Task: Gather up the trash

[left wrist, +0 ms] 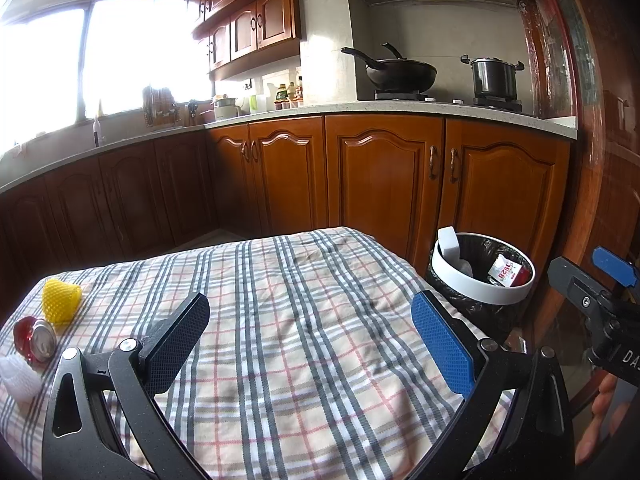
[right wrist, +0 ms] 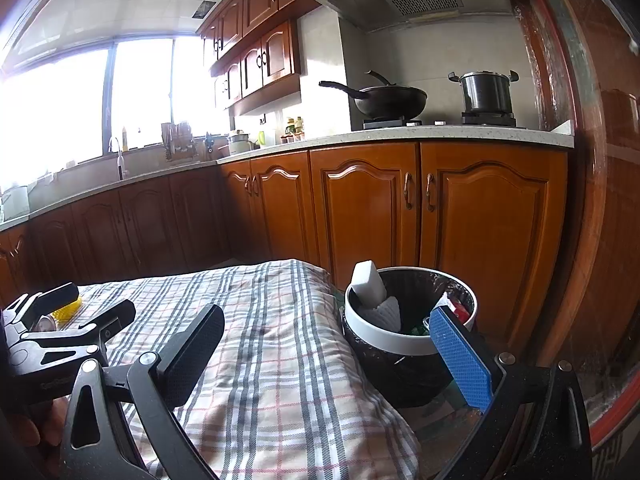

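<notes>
A yellow foam net (left wrist: 60, 300), a red drink can (left wrist: 34, 342) lying on its side and a white foam net (left wrist: 16, 376) sit at the left end of the plaid-covered table (left wrist: 300, 280). My left gripper (left wrist: 308, 340) hovers open and empty over the cloth, to the right of them. A black-lined trash bin (left wrist: 516, 294) with a white rim stands off the table's right end, holding a white block and a red-and-white wrapper. My right gripper (right wrist: 326, 360) is open and empty, its blue pad in front of the bin (right wrist: 384, 338). The right wrist view also shows the left gripper (right wrist: 104, 298) near the yellow net (right wrist: 68, 312).
Wooden kitchen cabinets (left wrist: 384, 176) run behind the table, with a wok (left wrist: 400, 72) and a pot (left wrist: 494, 78) on the stove. A wooden door frame (left wrist: 576, 120) rises at the right. A person's fingers (left wrist: 604, 408) show at the lower right.
</notes>
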Demonstrator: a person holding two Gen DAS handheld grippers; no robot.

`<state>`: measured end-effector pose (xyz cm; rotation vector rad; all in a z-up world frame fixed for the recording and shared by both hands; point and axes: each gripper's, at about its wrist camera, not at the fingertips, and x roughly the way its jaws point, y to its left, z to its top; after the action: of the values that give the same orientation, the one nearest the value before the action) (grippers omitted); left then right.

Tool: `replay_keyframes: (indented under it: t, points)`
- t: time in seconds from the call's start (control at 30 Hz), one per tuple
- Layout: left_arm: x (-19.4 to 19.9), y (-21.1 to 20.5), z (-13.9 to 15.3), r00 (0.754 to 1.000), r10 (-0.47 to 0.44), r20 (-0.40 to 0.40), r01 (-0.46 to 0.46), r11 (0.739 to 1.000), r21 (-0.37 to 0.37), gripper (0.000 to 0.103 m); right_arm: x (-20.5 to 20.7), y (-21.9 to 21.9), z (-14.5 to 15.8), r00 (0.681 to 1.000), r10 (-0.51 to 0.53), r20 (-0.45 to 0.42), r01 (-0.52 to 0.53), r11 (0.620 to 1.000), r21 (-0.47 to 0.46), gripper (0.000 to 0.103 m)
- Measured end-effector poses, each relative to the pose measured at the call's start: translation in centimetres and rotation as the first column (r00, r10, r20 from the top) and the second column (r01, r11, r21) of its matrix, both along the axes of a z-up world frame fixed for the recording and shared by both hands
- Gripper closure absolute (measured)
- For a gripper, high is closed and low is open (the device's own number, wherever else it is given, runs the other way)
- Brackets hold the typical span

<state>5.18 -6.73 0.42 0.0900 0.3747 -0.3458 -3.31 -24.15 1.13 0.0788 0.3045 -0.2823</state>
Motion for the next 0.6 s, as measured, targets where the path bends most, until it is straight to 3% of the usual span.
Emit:
replay_keyframes:
  t: [0.6]
  points:
    - [0.11, -0.07, 0.09, 1.0, -0.002, -0.003, 0.002, 1.0, -0.002, 0.0, 0.06, 0.13, 0.15, 1.0, 0.003, 0.0, -0.003, 1.0, 0.001, 0.0]
